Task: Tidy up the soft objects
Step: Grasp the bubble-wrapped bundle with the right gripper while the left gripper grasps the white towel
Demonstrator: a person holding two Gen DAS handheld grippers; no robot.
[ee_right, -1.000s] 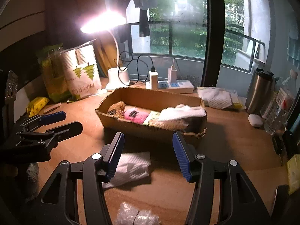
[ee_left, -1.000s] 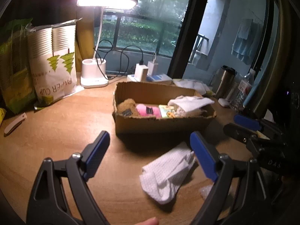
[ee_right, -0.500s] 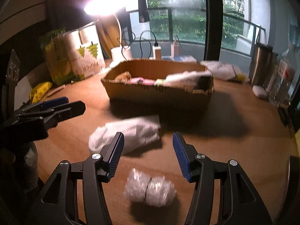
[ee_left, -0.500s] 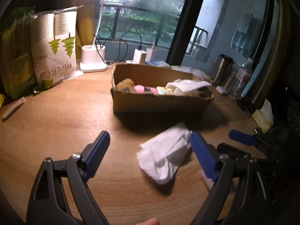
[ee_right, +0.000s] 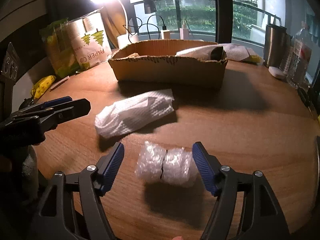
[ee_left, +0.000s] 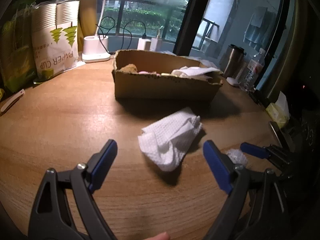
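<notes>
The small clear bubble-wrap bundle [ee_right: 167, 165] lies on the round wooden table [ee_right: 250, 132], on the near side of the torn brown cardboard box [ee_right: 168, 71], and the right gripper [ee_right: 158, 165] straddles it, jaws spread wide, nothing pinched. The crumpled white waffle-weave cloth [ee_left: 172, 140] sits between bundle and box, apart from both. The left gripper [ee_left: 160, 166] gapes open just short of it. Bare wood all around the box.
</notes>
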